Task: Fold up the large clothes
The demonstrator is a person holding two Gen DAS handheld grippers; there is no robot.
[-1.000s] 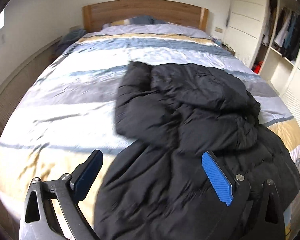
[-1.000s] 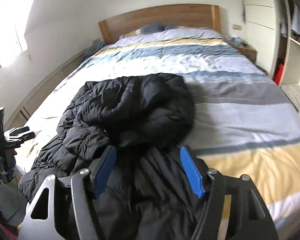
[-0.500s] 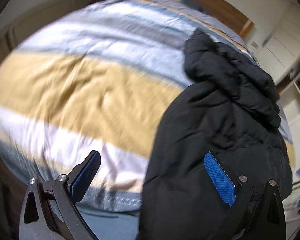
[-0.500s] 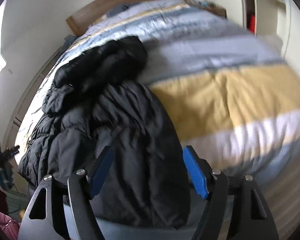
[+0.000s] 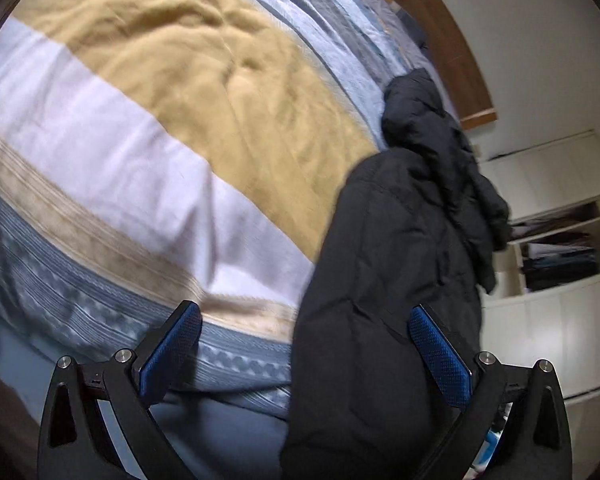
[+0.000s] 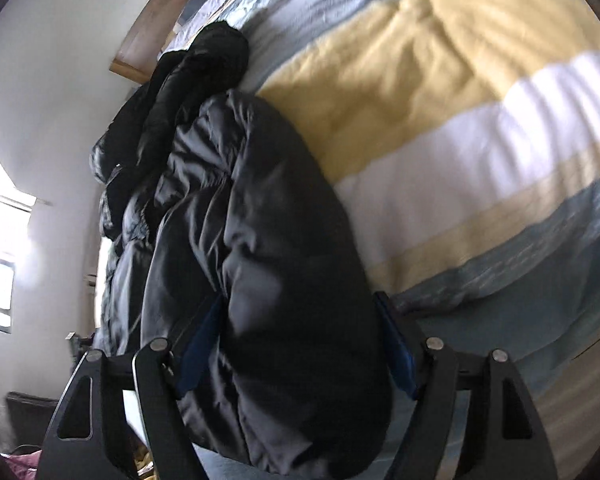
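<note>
A black puffer jacket lies on the striped bed, its hem hanging over the foot edge. My left gripper is open at that hem: its left pad is over the duvet, its right pad against the jacket. In the right wrist view the jacket's other hem corner bulges between the jaws of my right gripper, which is open around it. The blue fingers are partly hidden by the fabric.
The duvet has yellow, white and blue stripes. A wooden headboard is at the far end. An open wardrobe with shelves stands on one side, and a bright window on the other.
Both grippers dropped and tilted toward the foot edge of the bed. The jacket hem now sits between each pair of fingers. Both stayed open.
</note>
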